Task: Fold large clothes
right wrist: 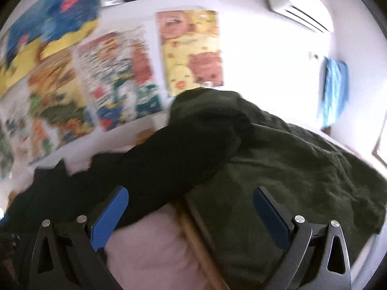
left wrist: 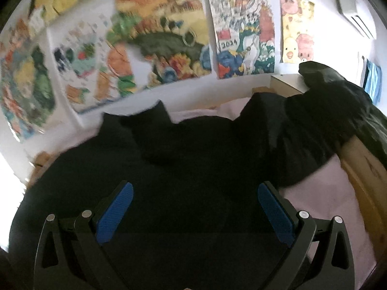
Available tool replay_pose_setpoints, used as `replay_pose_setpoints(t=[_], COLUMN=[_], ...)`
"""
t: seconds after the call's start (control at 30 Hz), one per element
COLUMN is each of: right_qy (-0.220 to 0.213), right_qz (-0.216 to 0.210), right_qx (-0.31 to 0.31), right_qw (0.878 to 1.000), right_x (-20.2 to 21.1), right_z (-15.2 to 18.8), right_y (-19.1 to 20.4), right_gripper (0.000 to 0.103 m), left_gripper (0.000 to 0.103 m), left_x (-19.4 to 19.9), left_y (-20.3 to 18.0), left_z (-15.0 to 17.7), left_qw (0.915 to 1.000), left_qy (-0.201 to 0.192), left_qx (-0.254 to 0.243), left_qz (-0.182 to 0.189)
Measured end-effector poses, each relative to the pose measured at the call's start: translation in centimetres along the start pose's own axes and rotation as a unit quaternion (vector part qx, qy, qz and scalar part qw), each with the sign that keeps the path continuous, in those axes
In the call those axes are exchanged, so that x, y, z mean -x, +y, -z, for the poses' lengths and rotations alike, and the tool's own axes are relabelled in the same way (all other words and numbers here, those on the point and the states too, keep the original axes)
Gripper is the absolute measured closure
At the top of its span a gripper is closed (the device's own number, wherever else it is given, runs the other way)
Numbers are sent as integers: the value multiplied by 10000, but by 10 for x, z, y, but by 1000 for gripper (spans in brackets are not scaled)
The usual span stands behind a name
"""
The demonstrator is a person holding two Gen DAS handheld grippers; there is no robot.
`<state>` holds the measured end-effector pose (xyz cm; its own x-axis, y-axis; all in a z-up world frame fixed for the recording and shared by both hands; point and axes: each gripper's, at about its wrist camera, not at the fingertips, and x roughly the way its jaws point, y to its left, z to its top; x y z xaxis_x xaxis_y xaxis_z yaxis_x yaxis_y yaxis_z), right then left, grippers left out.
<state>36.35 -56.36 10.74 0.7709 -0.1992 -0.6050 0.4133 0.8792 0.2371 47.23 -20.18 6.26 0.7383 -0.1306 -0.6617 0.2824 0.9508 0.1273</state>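
Right wrist view alone shows the dark green garment (right wrist: 290, 169) heaped beside the bed's wooden edge (right wrist: 193, 236); left wrist view shows mostly the black garment (left wrist: 193, 164) spread over the pink sheet (left wrist: 321, 193). Left gripper (left wrist: 195, 213) and right gripper (right wrist: 191, 217) both gape wide, empty.

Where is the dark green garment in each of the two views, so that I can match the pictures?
Left wrist view: the dark green garment lies at the far right edge, heaped beyond the black garment.
Right wrist view: the dark green garment fills the centre and right, directly ahead of the open right hand-held gripper.
Shared landmark: the yellow poster with a chick and pink bears, on the wall above the garment in both.
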Motion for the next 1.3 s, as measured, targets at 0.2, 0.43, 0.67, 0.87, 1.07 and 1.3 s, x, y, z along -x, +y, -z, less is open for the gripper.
replay_pose_setpoints(t=[0.2,0.43,0.67,0.87,1.07,1.3], right_qy=[-30,42,78,-243,-829,-974], right_qz=[-54,17,-155,-550,-1343,-2310], right_qx=[-385,-762,-991,-867,-544,554], right_qw=[9992,9971,9949,9944,9860,9665], right_x=[-59,-101,-121,-107,-55,2], right_z=[-12,-13,-7,-9,-25,-22], right_y=[-13,-16,-15,2,51,177], right_gripper=[0,28,73,94,94,94], left_gripper=[2,2,1,1,1,1], left_x=[-73,-138,-175,-177,-122,-26], left_y=[-24,-29,-26,-17,39,148], left_z=[10,22,37,41,20,28], left_qw=[9995,9986,9969,9963,9959,9959], left_qy=[219,511,725,806,720,484], left_qx=[-217,-141,125,145,404,759], left_qz=[-56,60,281,253,368,126])
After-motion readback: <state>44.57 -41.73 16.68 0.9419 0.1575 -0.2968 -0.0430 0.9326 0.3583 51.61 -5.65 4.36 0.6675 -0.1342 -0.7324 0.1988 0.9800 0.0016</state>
